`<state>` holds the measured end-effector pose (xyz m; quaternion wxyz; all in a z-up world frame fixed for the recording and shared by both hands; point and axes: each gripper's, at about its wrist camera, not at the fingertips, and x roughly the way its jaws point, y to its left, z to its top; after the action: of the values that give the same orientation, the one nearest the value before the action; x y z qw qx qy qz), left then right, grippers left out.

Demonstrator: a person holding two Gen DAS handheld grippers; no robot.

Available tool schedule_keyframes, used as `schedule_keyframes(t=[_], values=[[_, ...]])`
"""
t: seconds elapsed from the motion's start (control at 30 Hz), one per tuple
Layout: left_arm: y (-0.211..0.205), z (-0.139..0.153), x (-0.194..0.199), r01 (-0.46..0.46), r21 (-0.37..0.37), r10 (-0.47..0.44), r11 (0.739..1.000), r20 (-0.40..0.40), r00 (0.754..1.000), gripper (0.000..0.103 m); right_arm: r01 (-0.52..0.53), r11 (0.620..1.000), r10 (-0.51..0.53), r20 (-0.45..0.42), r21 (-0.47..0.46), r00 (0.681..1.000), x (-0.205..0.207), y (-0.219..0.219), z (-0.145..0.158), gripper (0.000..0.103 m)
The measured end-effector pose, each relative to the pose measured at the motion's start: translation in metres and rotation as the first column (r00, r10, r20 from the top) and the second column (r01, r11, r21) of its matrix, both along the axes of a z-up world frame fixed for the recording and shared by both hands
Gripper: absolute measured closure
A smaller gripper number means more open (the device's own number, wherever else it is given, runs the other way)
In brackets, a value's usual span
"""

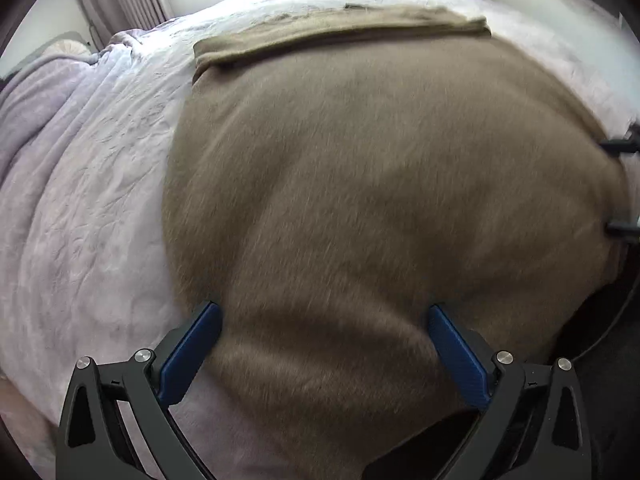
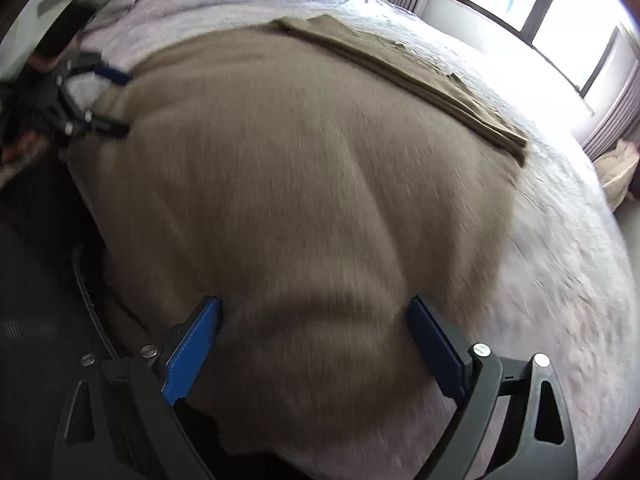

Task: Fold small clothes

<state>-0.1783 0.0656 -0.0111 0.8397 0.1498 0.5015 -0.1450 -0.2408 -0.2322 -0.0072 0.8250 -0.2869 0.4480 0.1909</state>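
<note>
- Lying spread over the pale bedspread (image 1: 92,200), the brown garment (image 1: 380,180) filled the middle of both views, one strip folded over at 12 o'clock.
- The left gripper (image 1: 324,316) stood wide, fabric bunched between its blue pads (image 1: 188,356).
- The right gripper (image 2: 314,308) gaped likewise, straddling the near hem at 6 o'clock.

no text, label, brand, number or sign can be read in either view.
</note>
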Motion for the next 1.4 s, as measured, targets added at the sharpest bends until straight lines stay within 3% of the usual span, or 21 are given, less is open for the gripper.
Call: schedule_keyframes(t=[0.1,0.13,0.2,0.3,0.4,0.5,0.57,0.63,0.73,0.97,1.03,1.13,1.23,1.4], values=[[-0.007,0.017,-0.015,0.011,0.059,-0.013,0.998,0.040,0.999,0.000,-0.008,0.996,0.009,0.007,-0.087,1.000,-0.022,-0.003,0.008,0.008],[-0.010,0.028,-0.017,0.017,0.058,-0.021,0.998,0.069,0.997,0.000,-0.013,0.997,0.014,0.004,-0.075,1.000,-0.029,-0.009,0.018,0.008],[-0.020,0.052,-0.012,0.024,0.006,-0.024,1.000,0.129,0.991,0.000,-0.034,0.999,0.034,0.043,-0.003,0.999,-0.030,-0.003,0.041,0.008],[-0.038,0.070,0.008,0.022,-0.110,-0.006,0.994,0.141,0.990,0.000,-0.067,0.993,0.057,0.097,0.101,0.994,-0.018,0.015,0.064,0.008],[-0.059,0.058,0.039,0.003,-0.154,0.013,0.988,0.103,0.995,0.000,-0.083,0.989,0.070,0.102,0.124,0.992,0.008,0.043,0.056,0.008],[-0.066,0.031,0.046,-0.063,-0.134,0.067,0.989,0.028,0.997,0.000,-0.057,0.991,0.052,0.038,0.121,0.998,0.029,0.051,0.030,0.008],[-0.061,0.022,0.044,-0.084,-0.173,0.088,0.981,0.015,0.996,0.000,-0.022,0.992,0.022,0.000,0.123,1.000,0.037,0.053,0.010,0.007],[-0.057,0.022,0.039,-0.078,-0.178,0.085,0.981,0.032,0.996,0.000,-0.027,0.983,0.024,0.021,0.180,1.000,0.030,0.039,0.011,0.006],[-0.055,0.021,0.029,-0.075,-0.172,0.082,0.982,0.032,0.996,0.000,-0.023,0.984,0.019,0.021,0.175,1.000,0.013,0.024,0.009,0.006],[-0.036,0.023,0.020,-0.083,-0.139,0.083,0.987,-0.001,0.997,0.000,-0.041,0.998,0.041,-0.005,0.041,0.999,-0.024,0.000,0.016,0.006],[-0.034,0.032,0.023,-0.096,-0.131,0.098,0.987,0.005,0.995,0.000,-0.035,0.997,0.037,-0.032,0.064,0.999,-0.032,-0.004,0.027,0.006],[-0.038,0.047,0.029,-0.088,-0.152,0.097,0.984,0.049,0.994,0.000,-0.041,0.988,0.042,-0.005,0.146,0.999,-0.025,0.002,0.051,0.006],[-0.045,0.051,0.047,-0.089,-0.188,0.098,0.978,0.039,0.994,0.000,-0.035,0.976,0.033,0.014,0.213,0.999,-0.005,0.013,0.064,0.006],[-0.040,0.018,0.070,-0.142,-0.179,0.137,0.973,-0.045,0.990,0.000,0.053,0.971,-0.042,-0.051,0.231,0.998,0.036,0.020,0.041,0.006]])
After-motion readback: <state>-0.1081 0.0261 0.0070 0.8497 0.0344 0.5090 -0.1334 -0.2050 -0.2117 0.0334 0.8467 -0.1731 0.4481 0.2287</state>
